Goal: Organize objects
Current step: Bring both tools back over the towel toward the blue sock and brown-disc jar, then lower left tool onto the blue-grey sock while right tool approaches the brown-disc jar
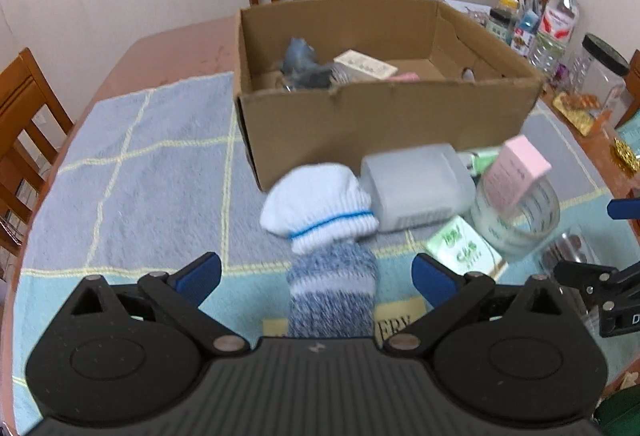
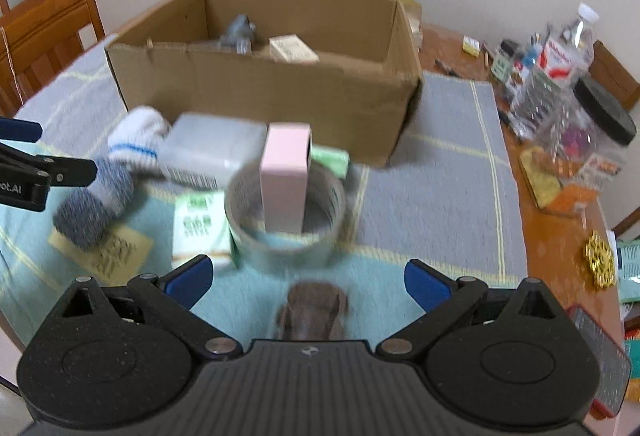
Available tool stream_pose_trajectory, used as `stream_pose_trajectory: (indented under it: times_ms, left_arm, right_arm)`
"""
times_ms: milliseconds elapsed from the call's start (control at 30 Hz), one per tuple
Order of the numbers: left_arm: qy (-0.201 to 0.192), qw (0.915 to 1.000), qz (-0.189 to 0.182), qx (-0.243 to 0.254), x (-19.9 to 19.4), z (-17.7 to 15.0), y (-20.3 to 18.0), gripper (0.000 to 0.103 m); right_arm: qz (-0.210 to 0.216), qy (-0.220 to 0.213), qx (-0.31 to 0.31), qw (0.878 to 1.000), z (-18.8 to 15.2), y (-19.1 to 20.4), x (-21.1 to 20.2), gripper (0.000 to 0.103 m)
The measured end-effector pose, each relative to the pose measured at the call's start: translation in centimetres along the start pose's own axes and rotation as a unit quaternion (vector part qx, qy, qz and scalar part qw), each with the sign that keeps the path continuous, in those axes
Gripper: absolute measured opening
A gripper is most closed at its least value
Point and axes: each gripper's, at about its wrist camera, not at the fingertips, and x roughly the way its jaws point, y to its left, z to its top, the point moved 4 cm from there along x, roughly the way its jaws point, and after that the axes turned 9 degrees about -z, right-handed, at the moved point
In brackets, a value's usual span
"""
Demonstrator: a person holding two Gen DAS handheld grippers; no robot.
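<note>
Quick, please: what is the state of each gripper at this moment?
Left gripper: open, holding nothing; the blue and white rolled sock lies between its fingers.
Right gripper: open, holding nothing.

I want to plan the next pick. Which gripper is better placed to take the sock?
Left, probably. The sock lies straight ahead between the open left gripper fingers. The right gripper, also open, faces the glass jar instead.
</note>
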Motion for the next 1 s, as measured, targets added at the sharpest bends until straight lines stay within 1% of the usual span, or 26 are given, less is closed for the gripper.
stream_pose_trajectory:
  times_ms: [100, 333, 467, 667, 833, 1000]
  left_arm:
    - [0.010, 0.9999, -0.001, 0.013, 0.5, -0.5, -0.2, 0.101]
    - [0.022, 0.9986, -0.021, 0.044, 1.6, -1.3, -0.1, 0.101]
    - [0.033, 0.9971, -0.041, 0.054, 2.2, -1.8, 0.1, 0.101]
    - [0.050, 0.9950, -0.057, 0.066, 3.4, -2.5, 0.6, 0.101]
    - [0.063, 0.9936, -0.047, 0.081, 4.2, -3.1, 0.8, 0.101]
    - [0.073, 0.9934, -0.034, 0.081, 4.3, -3.6, 1.4, 0.101]
  right_arm:
    - [-0.007, 0.014, 0.006, 1.000, -1.1, -0.2, 0.3, 0.103]
    - [-0.034, 0.046, 0.039, 0.998, -3.9, -0.1, 0.8, 0.103]
    - [-0.062, 0.065, 0.053, 0.995, -5.0, -0.1, 1.1, 0.103]
    - [-0.093, 0.089, 0.068, 0.989, -6.5, -0.8, 1.2, 0.103]
    - [-0.112, 0.098, 0.084, 0.985, -7.4, -2.1, 1.1, 0.103]
    - [-0.127, 0.103, 0.095, 0.982, -7.9, -3.4, 1.4, 0.103]
